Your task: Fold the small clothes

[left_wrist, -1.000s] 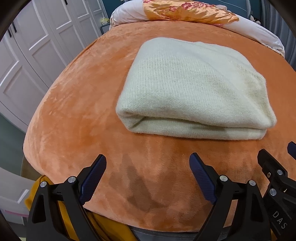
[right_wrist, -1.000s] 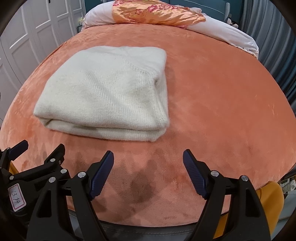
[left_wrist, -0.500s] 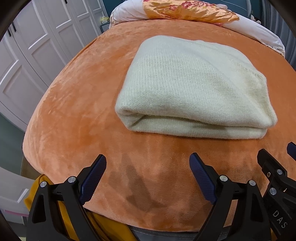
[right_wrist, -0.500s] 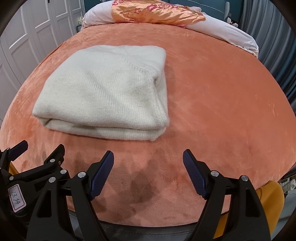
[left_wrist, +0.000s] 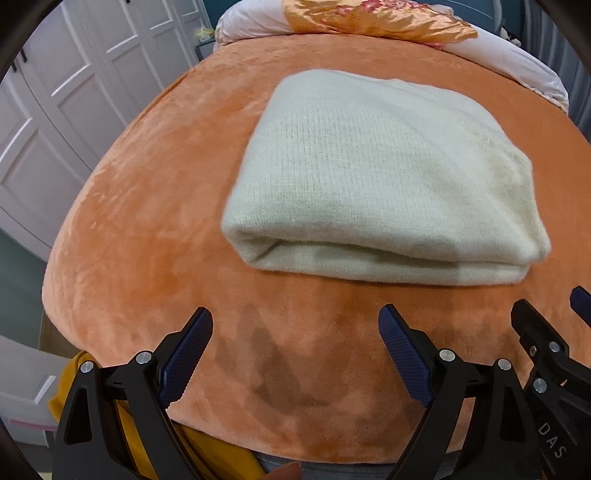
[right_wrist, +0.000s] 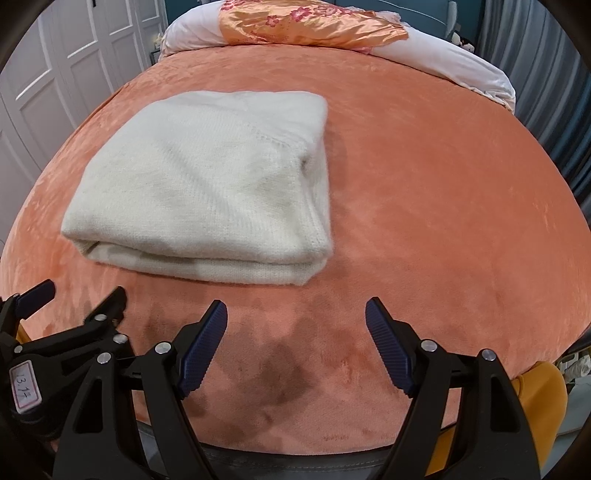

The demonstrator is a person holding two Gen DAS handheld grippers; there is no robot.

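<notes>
A cream knitted garment (left_wrist: 384, 177) lies folded into a thick rectangle on the orange plush bed cover (left_wrist: 147, 229); its layered edge faces me. The right wrist view shows the same garment (right_wrist: 214, 184) to the left of centre. My left gripper (left_wrist: 295, 321) hovers over bare cover just short of the garment's near edge, open, nothing between its blue pads. My right gripper (right_wrist: 295, 314) also stands open and empty, a little in front of the garment's right corner. Each gripper shows at the edge of the other's view: the right gripper (left_wrist: 546, 332), the left gripper (right_wrist: 85, 306).
An orange floral pillow (right_wrist: 310, 22) on white bedding (right_wrist: 461, 59) lies at the far end of the bed. White wardrobe doors (left_wrist: 74, 92) stand to the left, grey curtains (right_wrist: 554, 92) to the right. Yellow fabric (right_wrist: 546, 391) hangs below the bed's near edge.
</notes>
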